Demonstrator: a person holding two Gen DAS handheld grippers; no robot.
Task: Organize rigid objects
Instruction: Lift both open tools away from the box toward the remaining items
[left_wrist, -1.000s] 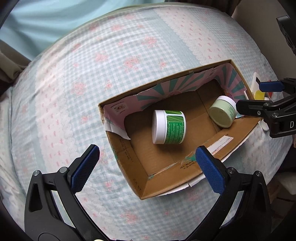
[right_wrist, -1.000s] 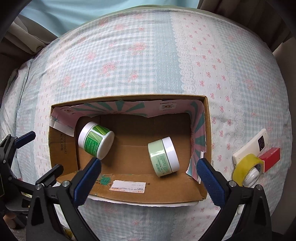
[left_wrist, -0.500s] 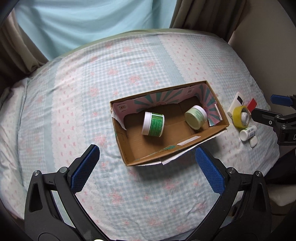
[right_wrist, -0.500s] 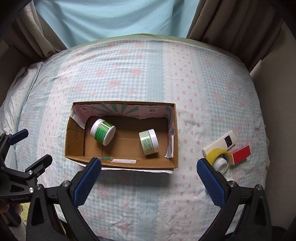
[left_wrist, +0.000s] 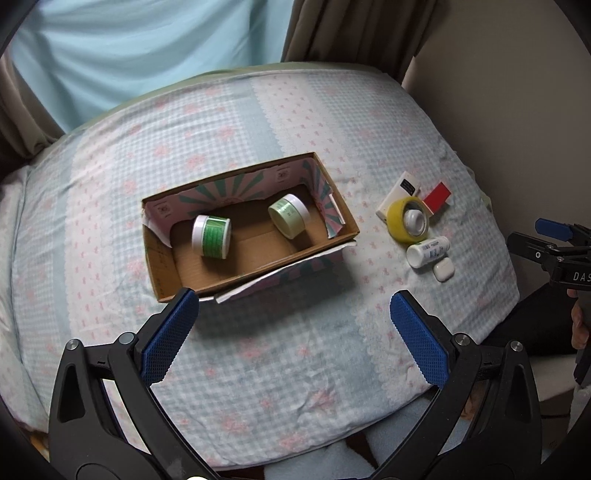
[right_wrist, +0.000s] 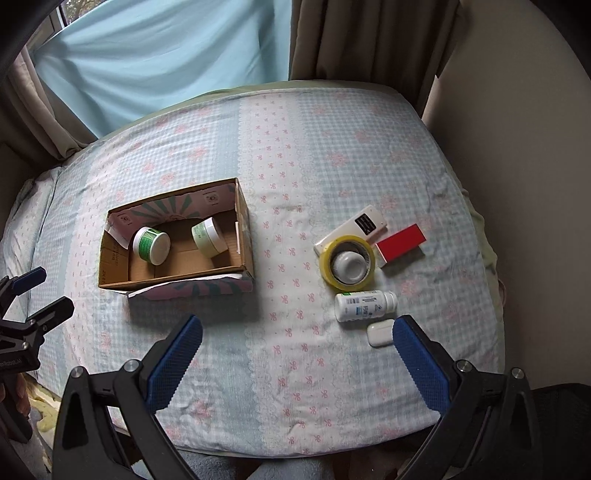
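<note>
A cardboard box (left_wrist: 162, 266) (right_wrist: 247, 236) sits on the bed. In it lie a white jar with a green label (left_wrist: 211, 236) (right_wrist: 150, 245) and a pale green jar (left_wrist: 289, 215) (right_wrist: 207, 237). To its right lie a yellow tape roll (left_wrist: 408, 220) (right_wrist: 347, 265) with a white cap inside, a white remote (right_wrist: 364, 225), a red box (left_wrist: 436, 195) (right_wrist: 400, 245), a white bottle (left_wrist: 427, 252) (right_wrist: 365, 305) and a white earbud case (left_wrist: 443, 268) (right_wrist: 380, 332). My left gripper (left_wrist: 291, 332) and right gripper (right_wrist: 295, 350) are open, empty, above the bed's near edge.
The bed has a blue checked sheet (right_wrist: 295, 147). A light blue curtain (right_wrist: 166, 55) and brown drapes (right_wrist: 362, 40) hang behind it. A beige wall (right_wrist: 517, 147) runs along the bed's right side.
Both grippers have pulled back and up from the box, so the whole bed shows. The right gripper has swung right toward the loose items. Both jars stay in the box.
</note>
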